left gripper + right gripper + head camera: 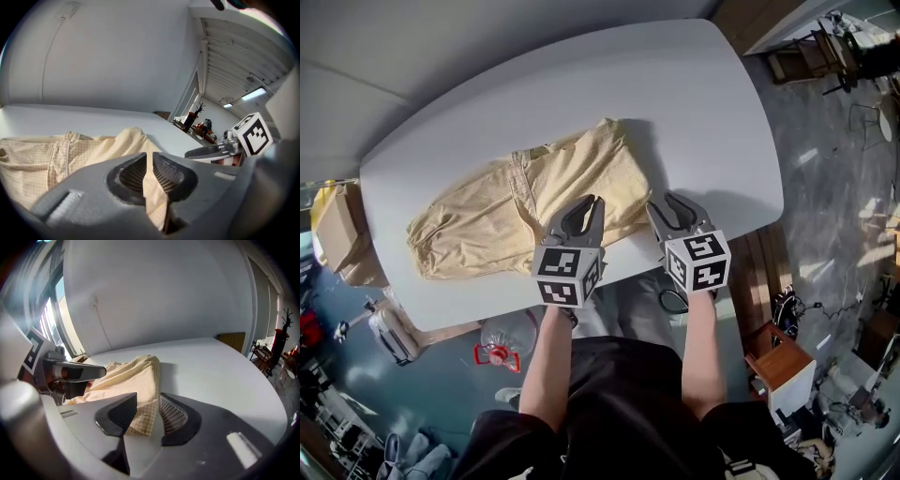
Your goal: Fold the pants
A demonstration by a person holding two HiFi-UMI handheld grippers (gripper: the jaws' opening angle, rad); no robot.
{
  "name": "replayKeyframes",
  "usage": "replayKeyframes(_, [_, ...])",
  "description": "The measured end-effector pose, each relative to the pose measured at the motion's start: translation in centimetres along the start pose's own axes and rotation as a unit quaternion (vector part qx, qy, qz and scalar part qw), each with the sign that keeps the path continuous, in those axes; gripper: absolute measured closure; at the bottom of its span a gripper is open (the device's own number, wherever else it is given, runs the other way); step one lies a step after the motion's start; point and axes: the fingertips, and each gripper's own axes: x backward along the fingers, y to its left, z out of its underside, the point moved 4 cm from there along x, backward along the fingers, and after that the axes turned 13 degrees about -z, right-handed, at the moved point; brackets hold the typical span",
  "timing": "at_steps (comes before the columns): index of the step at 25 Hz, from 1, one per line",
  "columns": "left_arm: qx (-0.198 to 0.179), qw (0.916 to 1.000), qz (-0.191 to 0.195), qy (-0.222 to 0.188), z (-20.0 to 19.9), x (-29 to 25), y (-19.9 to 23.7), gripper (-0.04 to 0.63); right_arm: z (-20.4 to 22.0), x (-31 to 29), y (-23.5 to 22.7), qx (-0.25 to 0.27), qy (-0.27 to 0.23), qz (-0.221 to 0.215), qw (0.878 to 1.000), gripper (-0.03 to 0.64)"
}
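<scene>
Forearms, two of them and bare, reached forward side by side from the person's lap toward the table's near edge, each ending in a gripper tilted downward. Two marker cubes sat at the wrists, one cube (567,275) on the left tool and one cube (698,261) on the right.

Just past the cubes, the left gripper (592,204) was over the near edge. Its jaws were closed tight on a fold of the pants (516,206), with the cream cloth pinched upright between the mesh pads. The right gripper (661,200) stood close beside it on the right. Its jaws were partly apart and a hem of the same cloth lay loose in the gap, with neither pad pressing on it.

One pair of pants lay on the table (703,103), a rumpled cream band. It ran from near the table's left near corner, slanting up toward the middle, and its right end lay at the near edge where both tools met it. The far half and the right end of the white table were bare.

Off the table's left edge stood one cardboard box (337,230). Whether anything was inside it could not be told.
</scene>
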Motion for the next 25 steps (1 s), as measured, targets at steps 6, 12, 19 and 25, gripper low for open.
replayKeyframes(6, [0.006,0.9992,-0.01,0.039,3.4,-1.2,-0.5,0.551,3.1,-1.6,-0.8,-0.035,0.028,-0.026,0.999,0.438])
replayKeyframes(12, [0.012,0.9988,-0.016,0.044,3.9,-1.4,-0.4,0.551,4.4,-2.6,-0.8,-0.048,0.05,-0.04,0.997,0.423])
replayKeyframes(19, [0.023,0.9984,-0.022,0.046,4.4,-1.6,-0.1,0.551,4.4,-3.1,-0.6,-0.053,0.062,-0.047,0.996,0.531])
replayKeyframes(25, [0.023,0.9987,-0.023,0.039,3.7,-1.6,-0.4,0.551,3.8,-2.5,-0.4,-0.049,0.06,-0.049,0.996,0.578])
